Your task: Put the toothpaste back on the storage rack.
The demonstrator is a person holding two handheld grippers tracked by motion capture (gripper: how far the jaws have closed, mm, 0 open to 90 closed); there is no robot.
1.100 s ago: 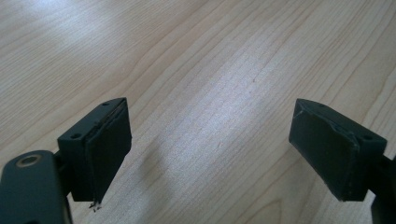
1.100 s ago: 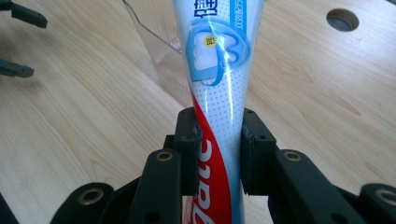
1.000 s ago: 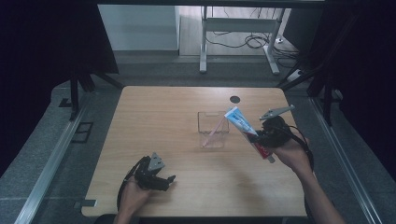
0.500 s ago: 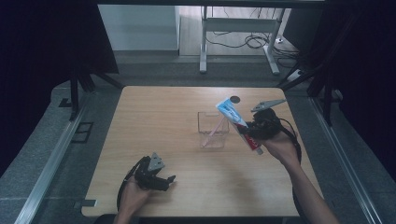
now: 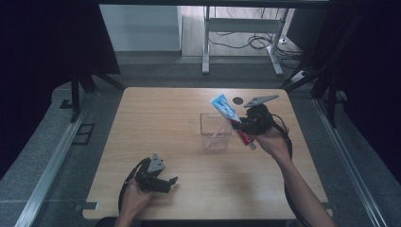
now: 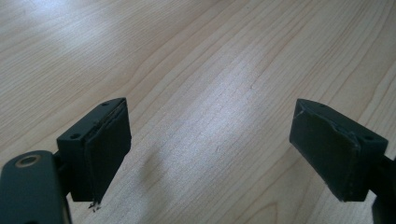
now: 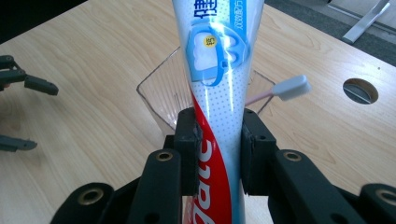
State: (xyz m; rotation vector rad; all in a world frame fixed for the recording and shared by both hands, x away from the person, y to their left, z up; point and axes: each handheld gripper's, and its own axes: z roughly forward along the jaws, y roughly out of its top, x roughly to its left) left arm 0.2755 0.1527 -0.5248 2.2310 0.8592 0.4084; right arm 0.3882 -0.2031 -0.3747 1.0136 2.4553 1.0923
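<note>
Nearest the person, the left gripper [image 5: 158,179] rests low on the surface [image 5: 161,127] close to its near edge, jaws wide with bare wood between them. Open wood stretches from it toward the middle and the left edge. Farther in, right of centre, the right gripper [image 7: 218,154] is held above the surface, jaws narrow and clamped on the tube [image 7: 217,60], which points up and away at a tilt. Just beyond the tube stands a clear cup [image 5: 215,132] with a toothbrush [image 7: 289,88] leaning in it, head over the rim. A round hole [image 5: 237,100] lies near the far edge, behind the cup. Past that edge, a metal stand [image 5: 241,28] and cables sit on the floor.
</note>
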